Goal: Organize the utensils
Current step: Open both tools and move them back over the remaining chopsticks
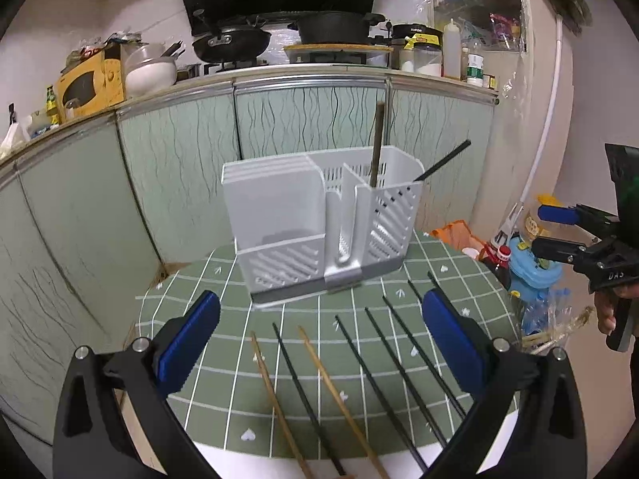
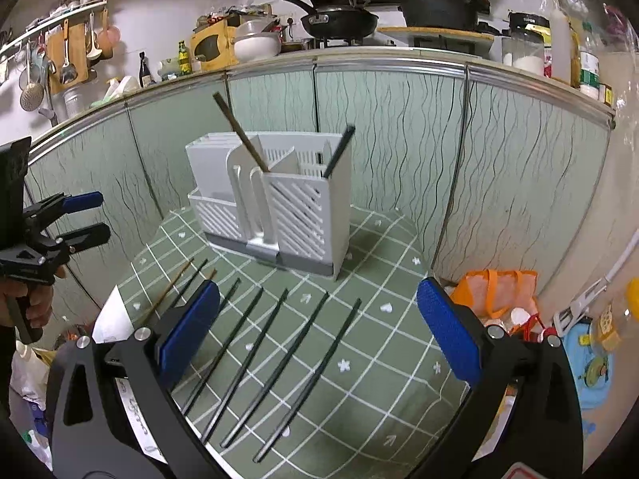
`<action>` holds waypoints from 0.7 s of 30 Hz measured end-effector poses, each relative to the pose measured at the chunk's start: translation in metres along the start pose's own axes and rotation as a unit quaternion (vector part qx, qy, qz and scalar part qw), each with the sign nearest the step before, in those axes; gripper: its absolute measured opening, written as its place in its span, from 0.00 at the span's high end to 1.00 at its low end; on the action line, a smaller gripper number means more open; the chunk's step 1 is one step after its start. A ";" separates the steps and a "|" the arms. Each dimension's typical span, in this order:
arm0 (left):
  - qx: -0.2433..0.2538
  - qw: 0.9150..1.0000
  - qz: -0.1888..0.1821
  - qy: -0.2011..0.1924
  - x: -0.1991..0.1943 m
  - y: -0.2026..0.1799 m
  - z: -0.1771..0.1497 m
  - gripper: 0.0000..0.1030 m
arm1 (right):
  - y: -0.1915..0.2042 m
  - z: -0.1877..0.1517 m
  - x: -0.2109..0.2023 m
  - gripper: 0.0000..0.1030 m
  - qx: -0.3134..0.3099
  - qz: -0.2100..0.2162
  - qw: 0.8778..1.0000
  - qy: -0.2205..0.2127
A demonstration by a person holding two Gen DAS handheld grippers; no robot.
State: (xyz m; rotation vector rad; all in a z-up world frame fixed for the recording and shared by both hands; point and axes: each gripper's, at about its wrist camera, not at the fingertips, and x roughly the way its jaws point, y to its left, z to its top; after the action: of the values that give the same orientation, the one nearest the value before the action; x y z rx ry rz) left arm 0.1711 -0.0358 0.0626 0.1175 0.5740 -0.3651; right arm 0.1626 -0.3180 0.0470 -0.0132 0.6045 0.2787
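A white slotted utensil holder [image 1: 319, 223] stands on the green checked table [image 1: 223, 279]; it also shows in the right wrist view [image 2: 279, 203]. One brown chopstick [image 1: 376, 143] and one black chopstick [image 1: 443, 159] stand in its compartment. Several black chopsticks [image 2: 275, 355] and two wooden chopsticks [image 1: 335, 391] lie side by side on the cloth. My left gripper [image 1: 319, 343] is open and empty above the loose chopsticks. My right gripper [image 2: 317, 335] is open and empty above the black chopsticks.
Green cabinet doors [image 1: 159, 183] stand behind the table, with a cluttered counter and pans [image 1: 231, 42] above. An orange bag [image 2: 495, 291] and bottles [image 1: 503, 255] sit on the floor to the right of the table.
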 end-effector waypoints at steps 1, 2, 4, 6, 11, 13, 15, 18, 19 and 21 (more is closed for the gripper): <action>0.000 1.000 0.000 0.000 -0.001 0.001 -0.003 0.04 | -0.001 -0.004 -0.001 0.08 0.002 0.001 1.000 0.001; -0.001 1.000 0.000 0.001 -0.002 0.002 -0.007 0.04 | -0.001 -0.007 0.000 0.08 0.004 0.003 1.000 0.001; 0.000 1.000 0.003 0.004 -0.003 0.004 -0.014 0.04 | -0.002 -0.015 0.000 0.08 0.006 0.004 1.000 0.005; 0.004 1.000 0.004 0.007 -0.004 0.005 -0.022 0.04 | -0.001 -0.023 0.001 0.08 0.002 0.006 1.000 0.009; 0.000 1.000 -0.004 0.012 -0.007 0.012 -0.037 0.04 | -0.002 -0.038 0.003 0.08 0.000 0.008 1.000 0.019; -0.001 1.000 -0.004 0.014 -0.008 0.014 -0.043 0.04 | -0.001 -0.044 0.003 0.08 0.000 0.011 1.000 0.022; -0.002 1.000 -0.003 0.018 -0.007 0.016 -0.048 0.04 | 0.000 -0.049 0.003 0.08 -0.002 0.011 1.000 0.023; -0.005 1.000 -0.005 0.025 -0.006 0.019 -0.056 0.04 | 0.002 -0.055 0.004 0.08 -0.004 0.012 1.000 0.027; -0.006 1.000 -0.005 0.026 -0.005 0.020 -0.059 0.04 | 0.002 -0.057 0.004 0.08 -0.004 0.012 1.000 0.028; -0.006 1.000 -0.008 0.028 -0.005 0.021 -0.064 0.04 | 0.002 -0.060 0.005 0.08 -0.004 0.011 0.999 0.033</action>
State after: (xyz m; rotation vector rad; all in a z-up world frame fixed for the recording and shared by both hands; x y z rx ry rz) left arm 0.1421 -0.0012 0.0123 0.1120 0.6327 -0.3748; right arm 0.1326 -0.3204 -0.0056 -0.0223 0.6690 0.3033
